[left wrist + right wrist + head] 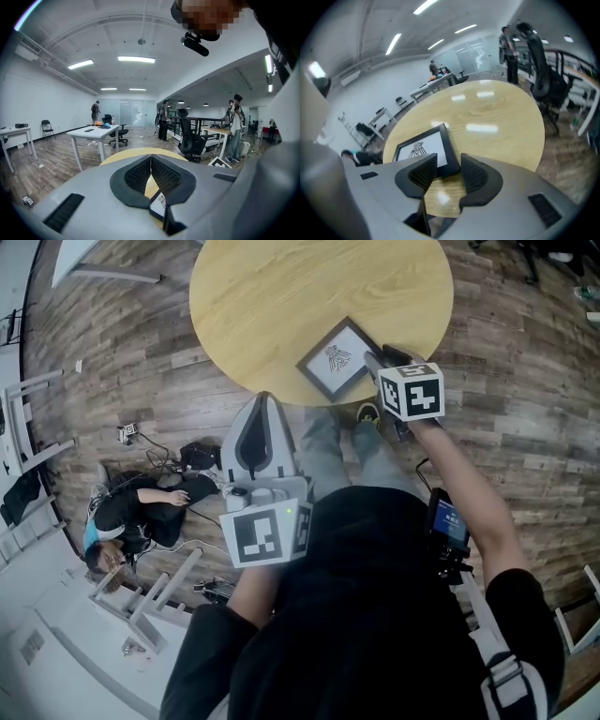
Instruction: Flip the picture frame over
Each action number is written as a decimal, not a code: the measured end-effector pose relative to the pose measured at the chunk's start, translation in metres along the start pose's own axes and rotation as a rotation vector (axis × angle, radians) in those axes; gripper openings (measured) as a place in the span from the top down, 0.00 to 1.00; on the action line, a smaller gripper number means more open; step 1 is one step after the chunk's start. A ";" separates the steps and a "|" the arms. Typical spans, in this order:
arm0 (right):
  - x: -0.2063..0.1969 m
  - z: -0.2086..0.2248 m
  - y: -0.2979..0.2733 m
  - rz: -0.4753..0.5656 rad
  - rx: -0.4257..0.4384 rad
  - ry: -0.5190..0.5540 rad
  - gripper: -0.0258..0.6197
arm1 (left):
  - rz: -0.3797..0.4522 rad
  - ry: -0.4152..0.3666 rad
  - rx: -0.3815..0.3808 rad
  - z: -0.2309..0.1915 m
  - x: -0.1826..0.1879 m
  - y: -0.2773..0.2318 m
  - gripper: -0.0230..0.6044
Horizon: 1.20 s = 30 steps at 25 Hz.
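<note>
1. The right gripper [449, 165] has its jaws partly apart and grips nothing. The left gripper [151, 158] has its jaws meeting at the tips, empty, held back from the table's near edge.
2. A person [141, 512] sits on the floor left of the round wooden table [281, 296].
3. The picture frame [336, 359] lies drawing-up near the table's near edge. Its corner shows in the right jaws' gap, not pressed by either pad.

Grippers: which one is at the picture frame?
The right gripper: its jaws stand apart at a corner of the picture frame, not gripping. The left gripper, jaws together, is held well short of it.
</note>
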State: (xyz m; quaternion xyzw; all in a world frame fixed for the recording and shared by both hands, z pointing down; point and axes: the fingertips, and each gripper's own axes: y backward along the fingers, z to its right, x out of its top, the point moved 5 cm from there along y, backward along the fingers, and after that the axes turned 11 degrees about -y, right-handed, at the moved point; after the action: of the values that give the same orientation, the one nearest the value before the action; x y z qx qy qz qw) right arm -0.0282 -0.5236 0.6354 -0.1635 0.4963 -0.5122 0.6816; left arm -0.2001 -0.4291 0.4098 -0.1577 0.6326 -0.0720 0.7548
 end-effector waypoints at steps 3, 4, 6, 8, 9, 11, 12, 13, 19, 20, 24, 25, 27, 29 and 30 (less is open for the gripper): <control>0.001 -0.019 0.001 -0.001 -0.088 0.391 0.72 | -0.008 -0.005 -0.003 0.001 -0.003 0.003 0.93; 0.000 -0.025 0.000 -0.004 -0.114 0.509 0.72 | -0.006 -0.008 -0.004 0.001 -0.003 0.004 0.93; -0.001 -0.036 -0.005 -0.024 -0.145 0.677 0.75 | 0.005 -0.007 -0.004 0.000 -0.003 0.007 0.93; -0.002 -0.042 -0.012 -0.067 -0.151 0.774 0.78 | 0.014 -0.007 -0.004 0.000 -0.002 0.008 0.93; -0.002 -0.044 -0.015 -0.093 -0.151 0.815 0.79 | 0.018 -0.010 -0.005 0.000 -0.001 0.007 0.93; 0.000 -0.049 -0.020 -0.127 -0.146 0.921 0.81 | 0.028 -0.019 -0.006 -0.001 0.001 0.004 0.93; 0.003 -0.054 -0.019 -0.116 -0.141 0.988 0.82 | 0.034 -0.023 -0.006 -0.002 0.004 0.003 0.93; 0.007 -0.063 -0.014 -0.079 -0.128 1.052 0.85 | 0.043 -0.026 -0.007 -0.002 0.007 0.002 0.93; 0.066 -0.138 0.065 0.275 0.083 1.103 0.93 | 0.127 -0.048 -0.008 -0.007 0.028 -0.001 0.93; 0.078 -0.150 0.087 0.335 0.119 1.091 0.93 | 0.143 -0.047 -0.006 -0.007 0.033 0.001 0.93; 0.125 -0.190 0.196 0.576 0.231 0.977 0.93 | 0.214 -0.029 -0.020 0.002 0.070 0.018 0.93; 0.137 -0.196 0.221 0.641 0.252 0.932 0.93 | 0.227 -0.022 -0.030 0.005 0.079 0.021 0.93; 0.158 -0.199 0.262 0.750 0.273 0.816 0.93 | 0.254 -0.012 -0.055 0.012 0.096 0.022 0.93; 0.172 -0.193 0.290 0.818 0.259 0.694 0.93 | 0.296 -0.019 -0.079 0.017 0.113 0.023 0.93; 0.176 -0.189 0.301 0.839 0.241 0.646 0.93 | 0.316 -0.025 -0.090 0.020 0.120 0.024 0.93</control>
State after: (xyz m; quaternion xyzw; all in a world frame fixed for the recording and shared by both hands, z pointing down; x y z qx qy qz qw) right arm -0.0292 -0.4941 0.2403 0.2939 0.6408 -0.2735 0.6543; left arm -0.1601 -0.4408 0.2932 -0.0907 0.6426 0.0782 0.7568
